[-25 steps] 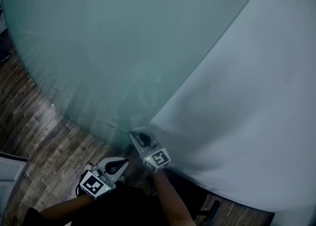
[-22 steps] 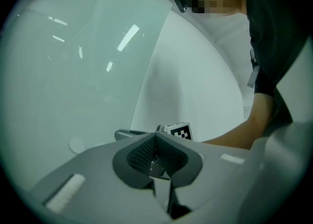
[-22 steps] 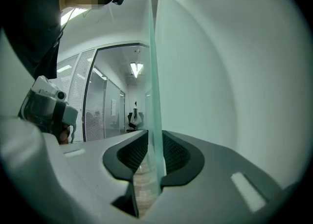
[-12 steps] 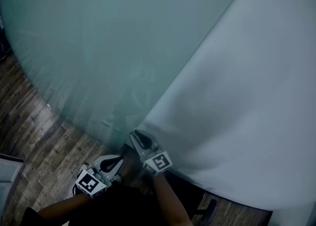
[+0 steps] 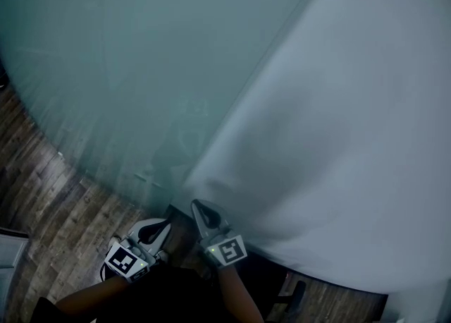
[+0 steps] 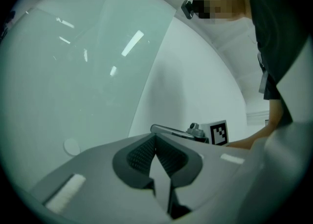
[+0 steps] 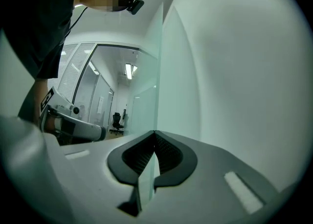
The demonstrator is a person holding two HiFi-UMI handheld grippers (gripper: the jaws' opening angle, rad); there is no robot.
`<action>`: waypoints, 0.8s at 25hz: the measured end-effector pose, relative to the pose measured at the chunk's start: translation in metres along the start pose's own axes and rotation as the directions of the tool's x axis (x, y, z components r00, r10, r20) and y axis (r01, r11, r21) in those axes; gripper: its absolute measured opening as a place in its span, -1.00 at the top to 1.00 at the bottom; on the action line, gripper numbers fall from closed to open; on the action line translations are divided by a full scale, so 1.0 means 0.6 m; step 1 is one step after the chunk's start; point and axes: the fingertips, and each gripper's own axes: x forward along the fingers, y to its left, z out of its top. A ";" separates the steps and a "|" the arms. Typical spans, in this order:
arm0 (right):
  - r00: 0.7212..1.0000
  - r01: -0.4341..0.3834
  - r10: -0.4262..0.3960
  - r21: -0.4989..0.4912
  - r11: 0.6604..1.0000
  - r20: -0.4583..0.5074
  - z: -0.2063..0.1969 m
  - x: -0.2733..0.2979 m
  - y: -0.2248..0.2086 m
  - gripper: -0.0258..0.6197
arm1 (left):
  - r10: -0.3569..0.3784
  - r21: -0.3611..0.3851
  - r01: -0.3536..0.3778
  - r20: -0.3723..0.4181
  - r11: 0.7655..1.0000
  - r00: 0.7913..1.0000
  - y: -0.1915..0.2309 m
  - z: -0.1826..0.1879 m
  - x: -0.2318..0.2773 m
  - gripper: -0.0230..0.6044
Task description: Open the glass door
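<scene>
Pinched fully together at the right gripper (image 7: 154, 134), closed only just now, with nothing caught between the ribbed pads (image 7: 168, 153). Sits low centre in the head view, just beside the seam where pane meets white wall (image 5: 352, 138). Likewise clenched on nothing at the left gripper (image 6: 155, 137), lower left of the other, near the glass but not visibly touching.

Fills the upper left of the head view: the frosted glass door (image 5: 141, 53), rising from the wood floor (image 5: 49, 194). Probably handles heavy and rigid, slick against the pads, brittle at the corners. Shows no handle or pull anywhere. Best purchase seems the vertical edge (image 7: 160, 61) running up from the right claw, or else a flat push on the pane.

No brand, label or legible writing; only a black-and-white square pattern on each marker cube (image 5: 227, 250).
</scene>
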 end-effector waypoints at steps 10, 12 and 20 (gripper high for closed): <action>1.000 0.029 -0.029 -0.012 1.000 0.010 0.033 -0.032 0.066 0.92 | -0.004 0.023 0.003 0.042 1.000 0.999 0.007 0.018 0.015 0.93; 1.000 0.029 -0.029 -0.007 1.000 0.002 0.037 -0.033 0.072 0.92 | 0.007 0.016 -0.007 0.024 1.000 1.000 0.008 0.016 0.013 0.93; 0.999 0.030 -0.030 0.028 0.999 0.009 0.020 -0.030 0.066 0.92 | 0.023 0.018 -0.024 0.053 1.000 0.998 0.020 0.017 0.013 0.93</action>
